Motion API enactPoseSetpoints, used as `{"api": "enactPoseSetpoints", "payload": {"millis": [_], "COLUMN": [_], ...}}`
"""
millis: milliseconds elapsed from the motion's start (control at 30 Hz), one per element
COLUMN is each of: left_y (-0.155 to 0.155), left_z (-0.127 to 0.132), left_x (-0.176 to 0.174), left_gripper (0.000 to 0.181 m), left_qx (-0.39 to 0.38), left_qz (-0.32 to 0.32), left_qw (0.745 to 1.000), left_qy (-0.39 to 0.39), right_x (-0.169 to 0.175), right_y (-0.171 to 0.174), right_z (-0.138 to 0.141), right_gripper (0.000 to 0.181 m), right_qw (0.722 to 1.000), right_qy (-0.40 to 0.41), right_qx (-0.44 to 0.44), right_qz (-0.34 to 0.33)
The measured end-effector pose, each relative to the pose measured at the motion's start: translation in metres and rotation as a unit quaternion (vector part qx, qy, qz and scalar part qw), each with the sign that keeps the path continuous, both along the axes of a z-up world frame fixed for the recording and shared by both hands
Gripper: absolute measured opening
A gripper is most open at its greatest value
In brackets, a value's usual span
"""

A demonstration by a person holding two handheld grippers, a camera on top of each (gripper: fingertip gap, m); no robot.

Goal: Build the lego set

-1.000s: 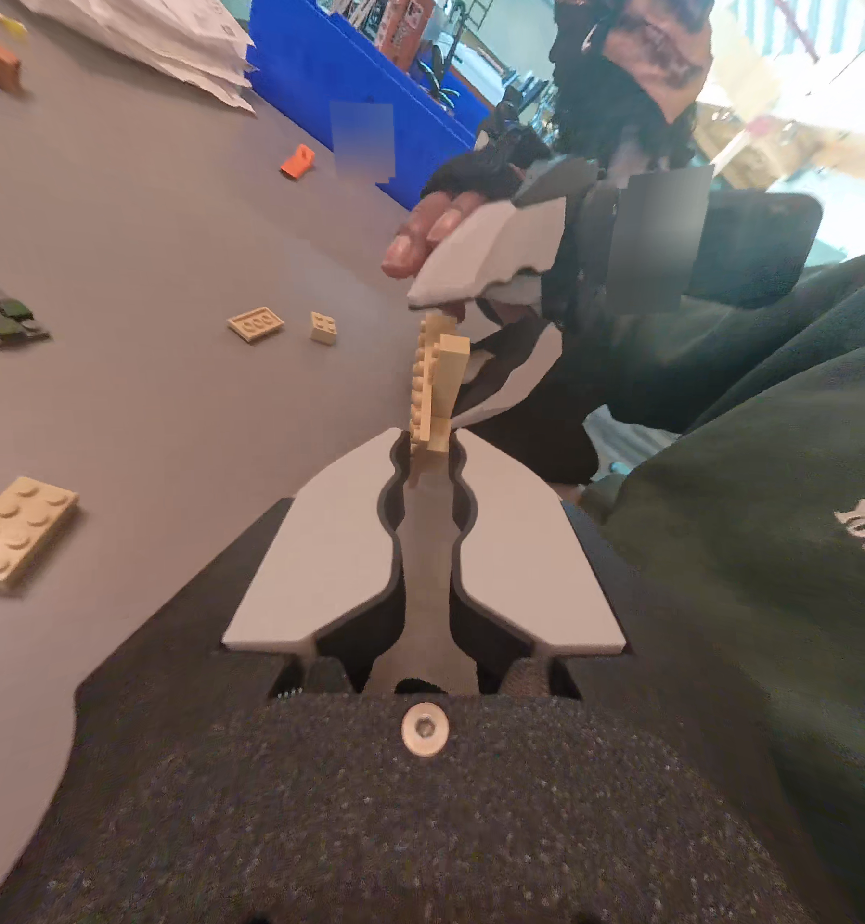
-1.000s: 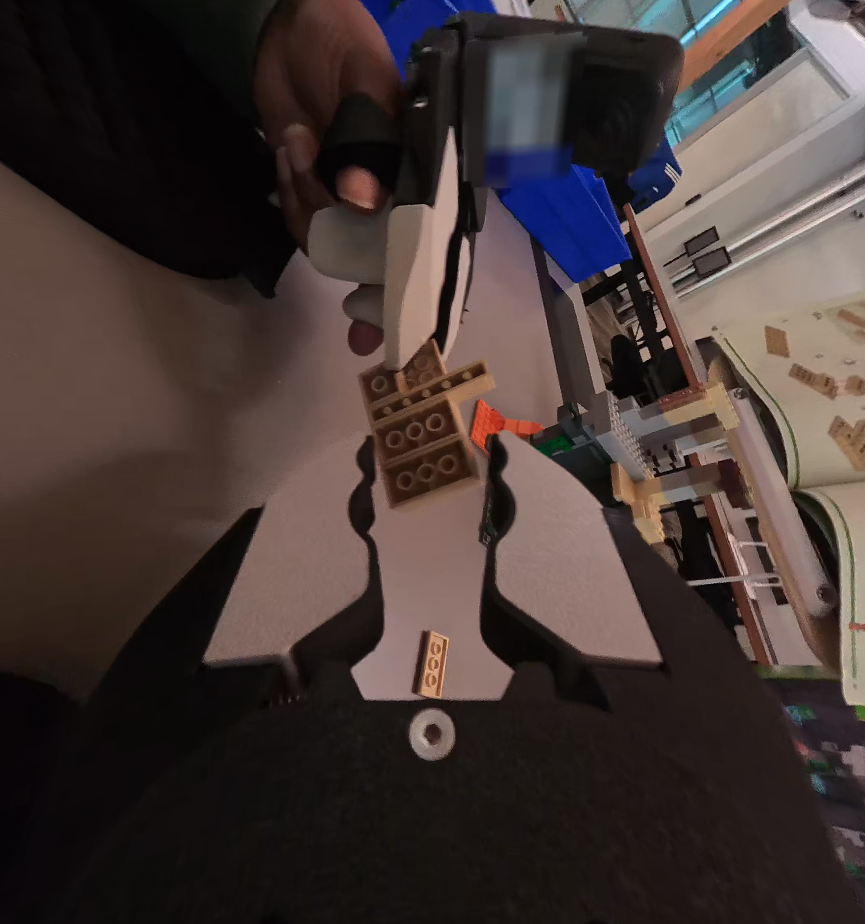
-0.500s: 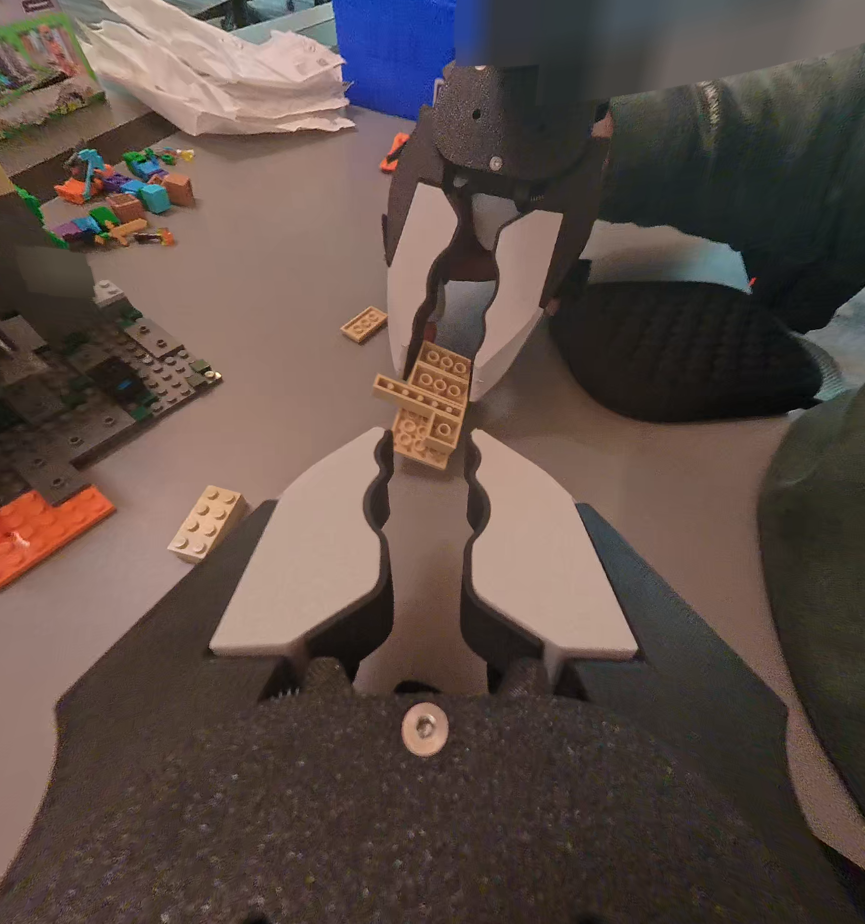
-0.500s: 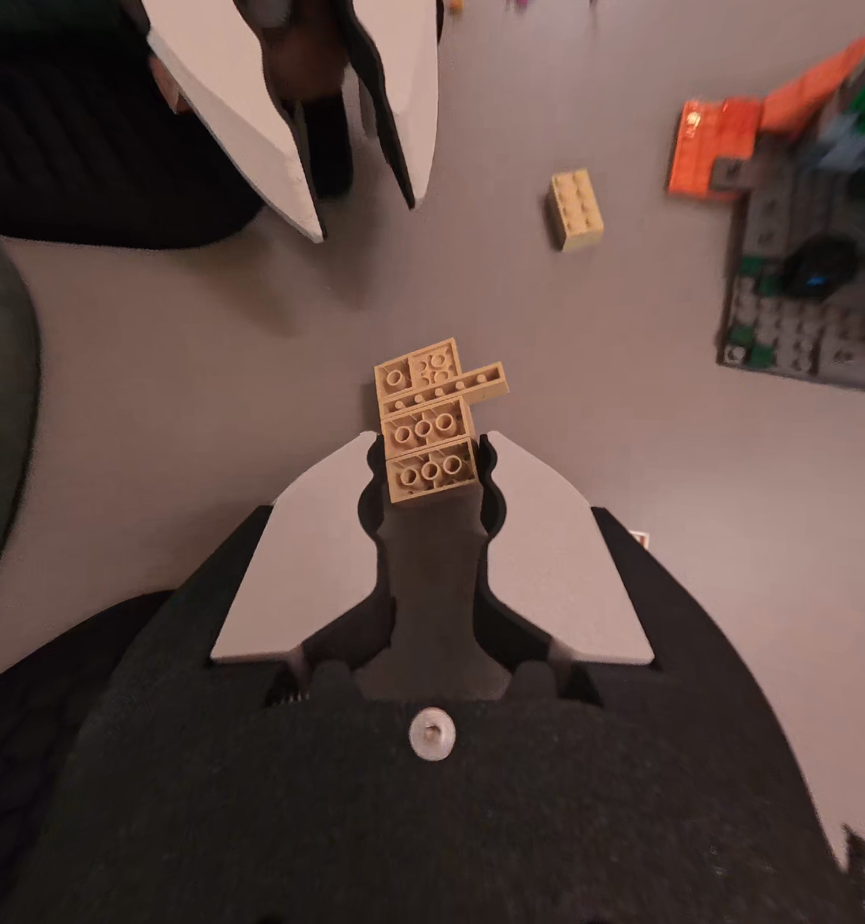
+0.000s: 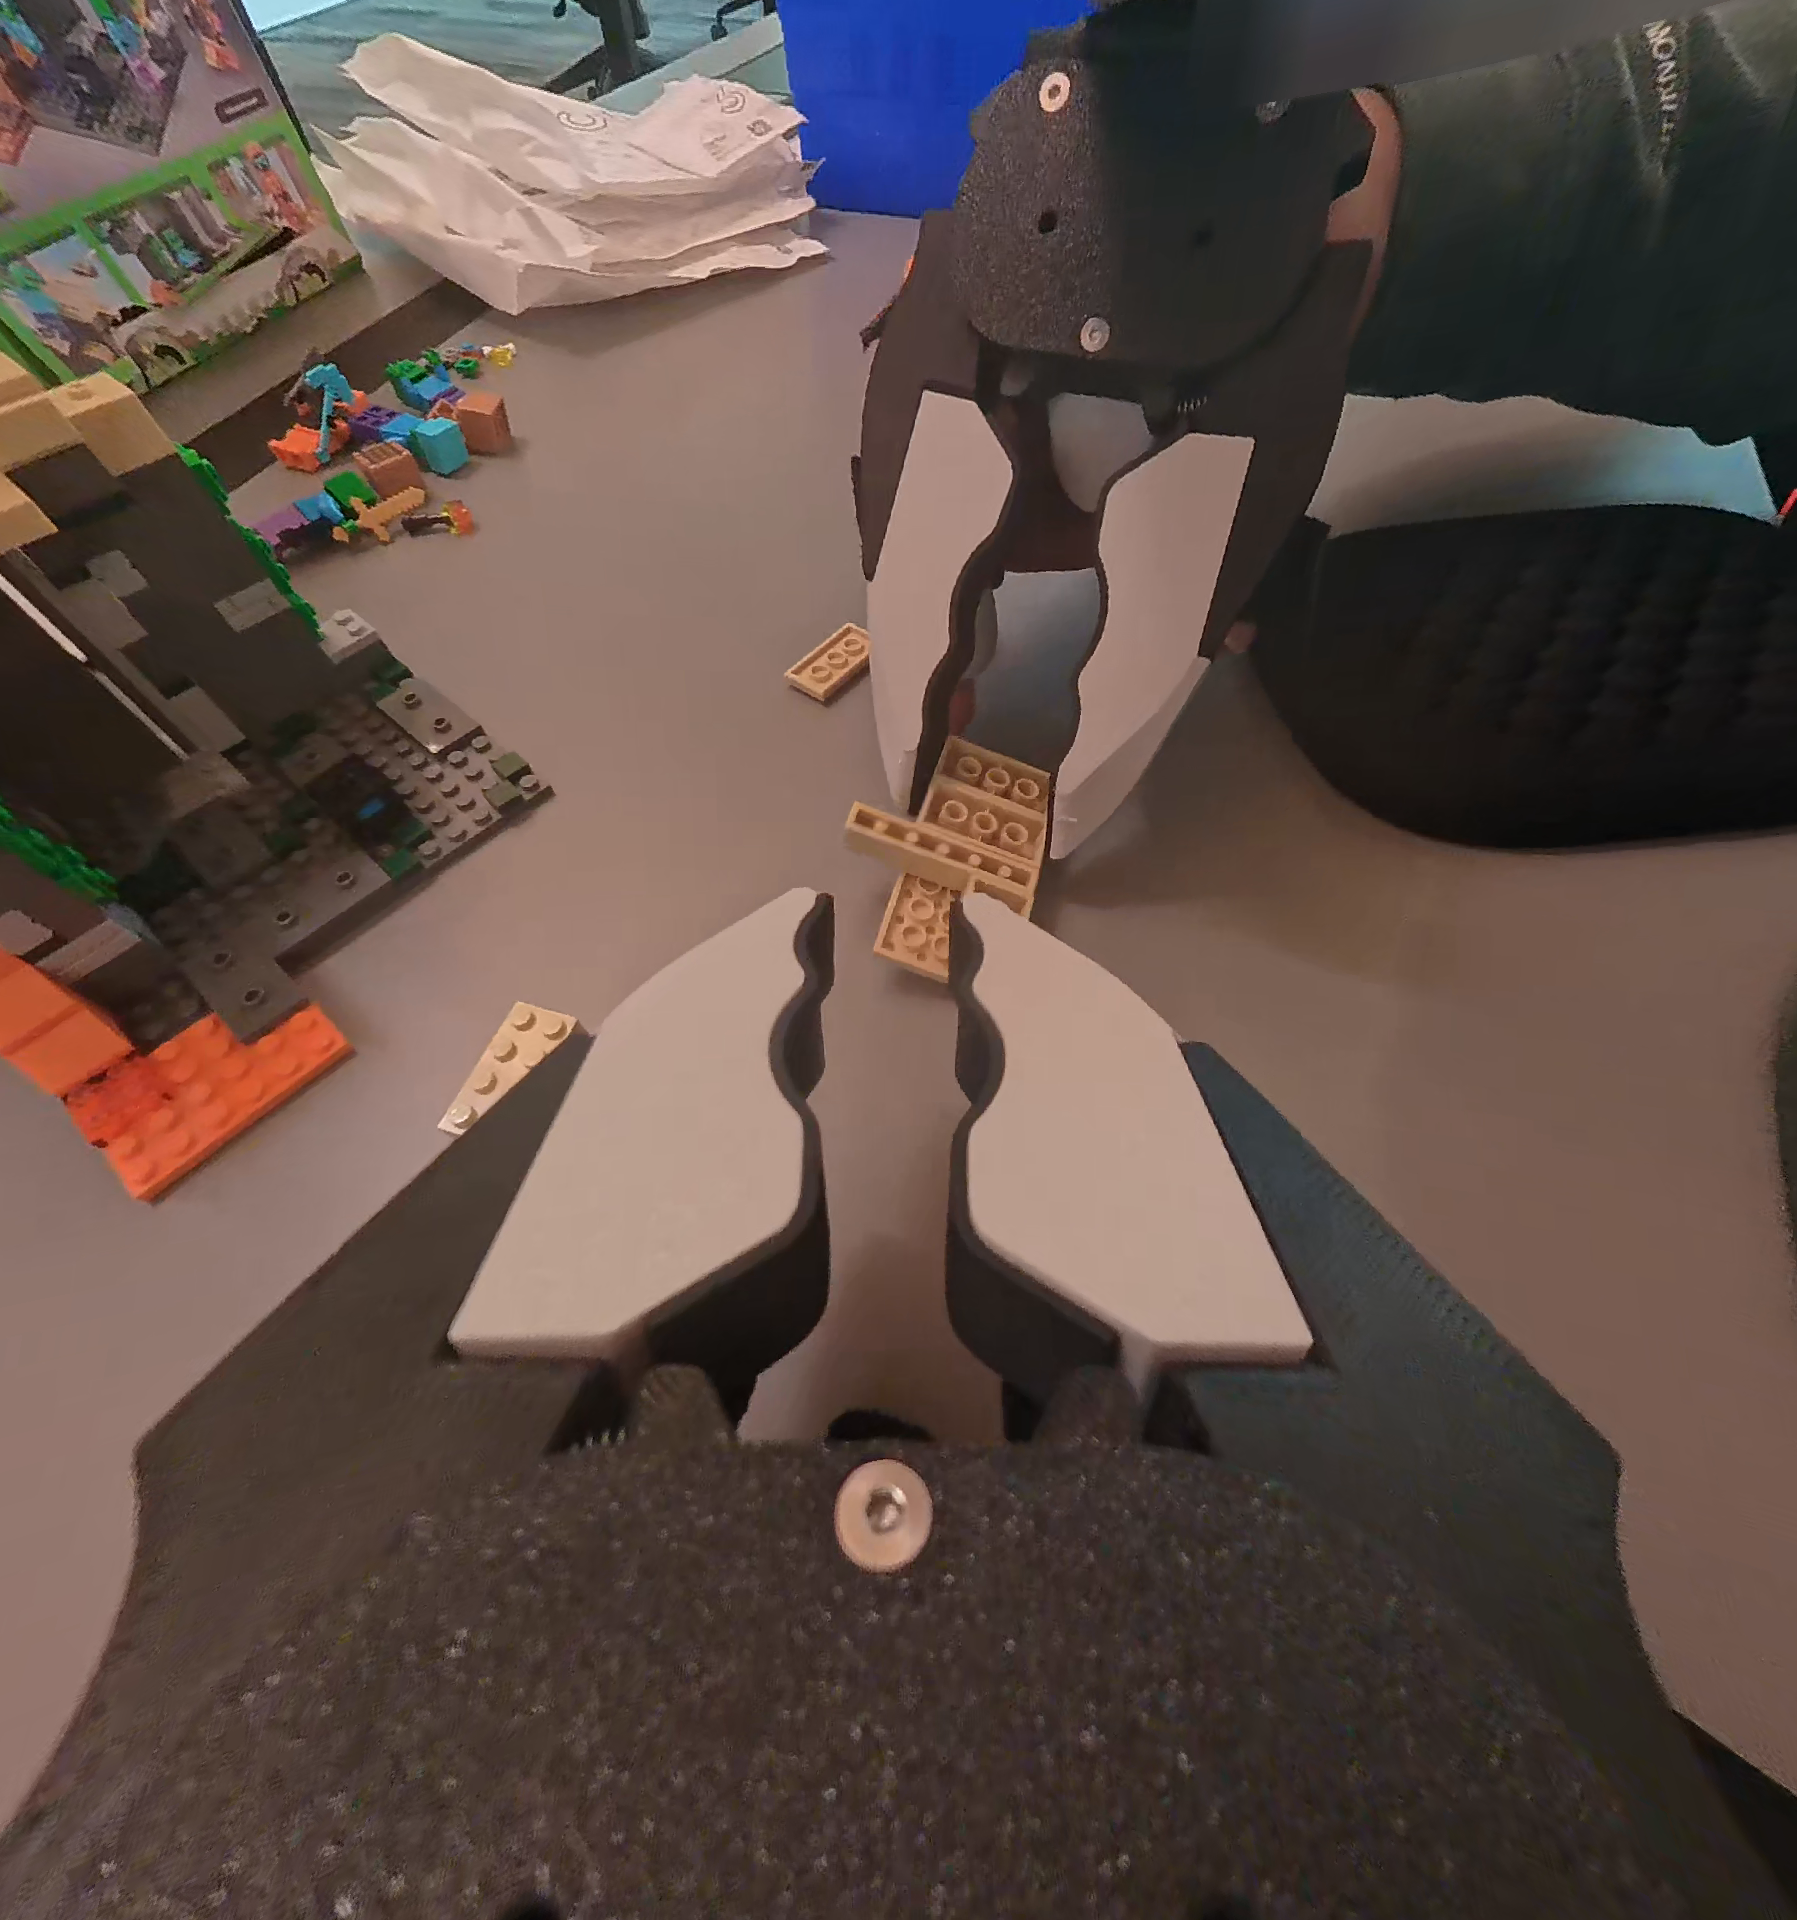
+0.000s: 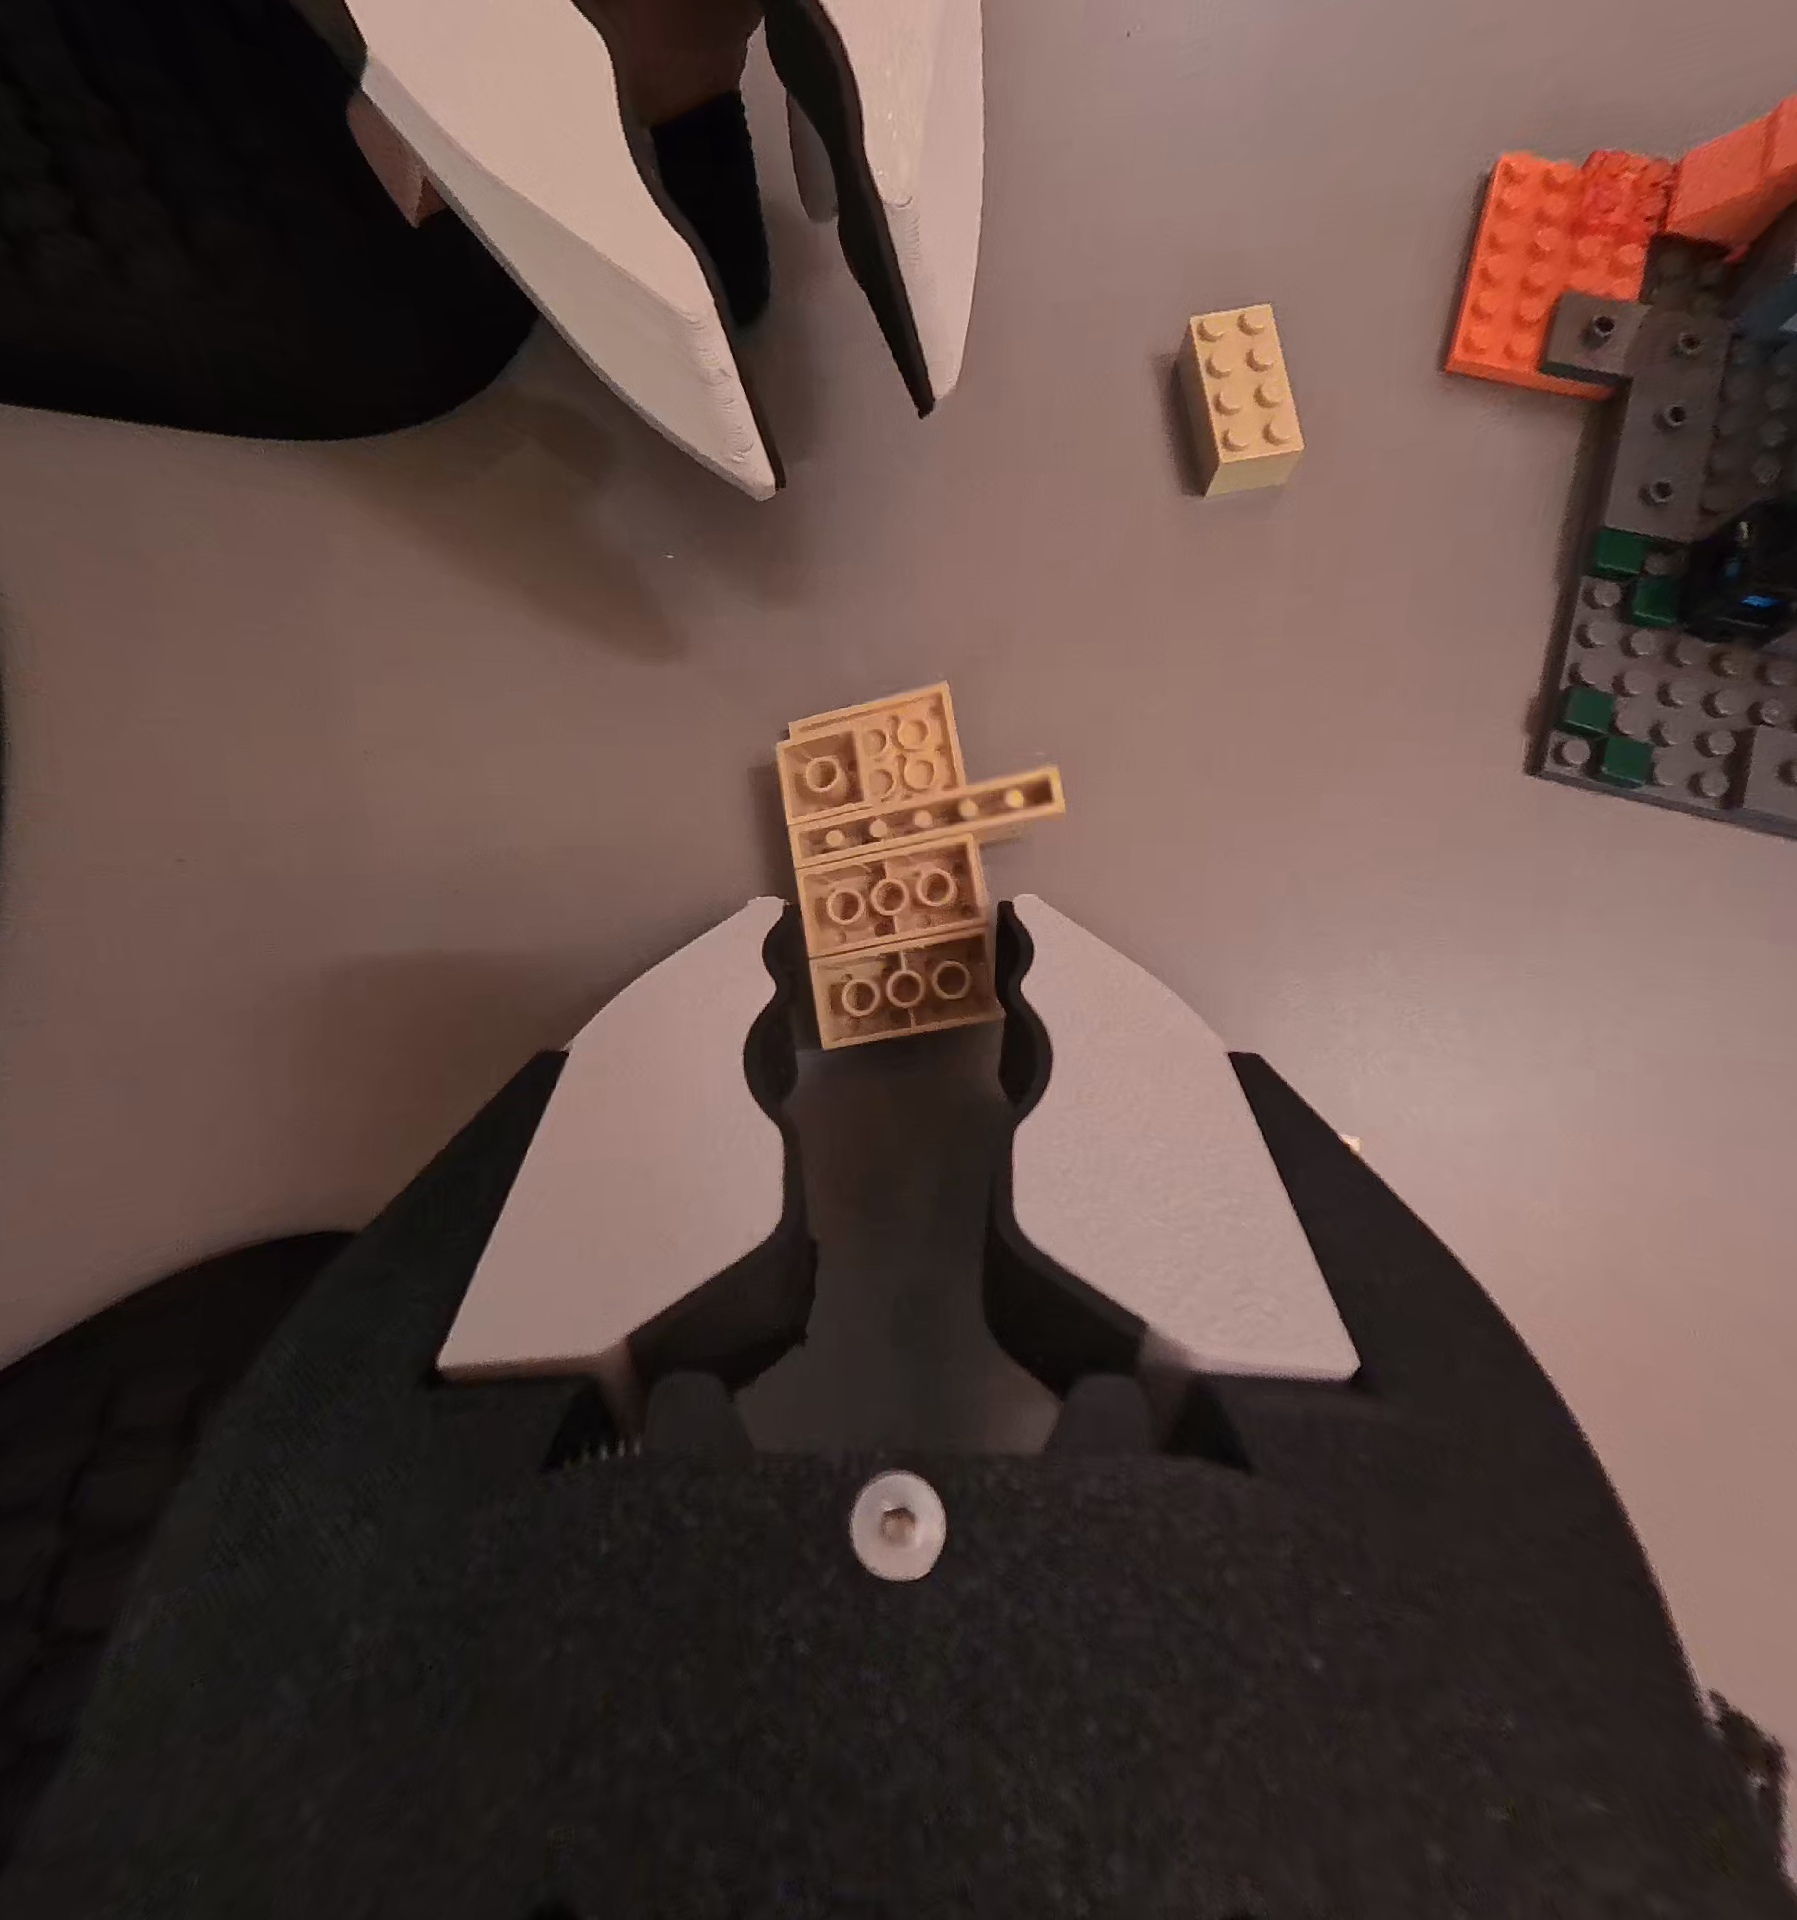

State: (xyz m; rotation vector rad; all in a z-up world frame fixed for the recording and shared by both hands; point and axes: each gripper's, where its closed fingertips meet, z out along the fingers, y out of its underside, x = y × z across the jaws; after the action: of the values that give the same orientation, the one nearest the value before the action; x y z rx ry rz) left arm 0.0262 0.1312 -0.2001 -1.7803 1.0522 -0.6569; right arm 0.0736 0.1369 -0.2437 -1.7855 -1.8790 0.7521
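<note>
A tan assembly (image 6: 889, 883) of several bricks with a thin plate sticking out sideways is turned with its hollow underside to the right wrist view. My right gripper (image 6: 892, 914) is shut on its near end and holds it just over the grey table. In the left wrist view the assembly (image 5: 967, 831) hangs from the right gripper (image 5: 987, 810) straight ahead. My left gripper (image 5: 889, 909) is open and empty, its tips just short of the assembly. It also shows at the top of the right wrist view (image 6: 842, 442), apart from the assembly.
The partly built model (image 5: 198, 810) on grey and orange plates stands left; it shows in the right wrist view (image 6: 1704, 644). A loose tan brick (image 5: 515, 1060) and a tan plate (image 5: 826, 662) lie nearby. Small coloured pieces (image 5: 385, 457), the set box (image 5: 125, 177), paper bags (image 5: 582, 177) and a black pad (image 5: 1548, 665) sit farther off. Tip to tip, the grippers are about 7 centimetres apart.
One second ago my left gripper held the assembly up. The right gripper took it, the left let go and drew back, and both have come down toward the table.
</note>
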Motion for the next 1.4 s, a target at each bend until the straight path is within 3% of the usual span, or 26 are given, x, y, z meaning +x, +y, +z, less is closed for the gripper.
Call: {"api": "enactPoseSetpoints", "payload": {"millis": [633,1033,1400], "left_y": [0.002,0.005,0.015], "left_z": [-0.003,0.0,0.02], "left_x": [-0.001,-0.004,-0.017], "left_gripper": [0.019,0.018,0.013], "left_qx": [0.009,0.021,0.067], "left_qz": [0.007,0.02,0.065], "left_qw": [1.0,1.0,0.995], "left_qy": [0.007,-0.004,-0.038], "right_x": [0.003,0.001,0.007], "right_y": [0.006,0.015,0.023], "right_z": [0.014,0.071,0.09], "right_gripper": [0.04,0.039,0.04], "right_qw": [0.999,0.958,0.94], "right_qy": [0.044,0.277,0.326], "right_qx": [0.023,0.043,0.057], "right_qz": [-0.014,-0.059,-0.088]}}
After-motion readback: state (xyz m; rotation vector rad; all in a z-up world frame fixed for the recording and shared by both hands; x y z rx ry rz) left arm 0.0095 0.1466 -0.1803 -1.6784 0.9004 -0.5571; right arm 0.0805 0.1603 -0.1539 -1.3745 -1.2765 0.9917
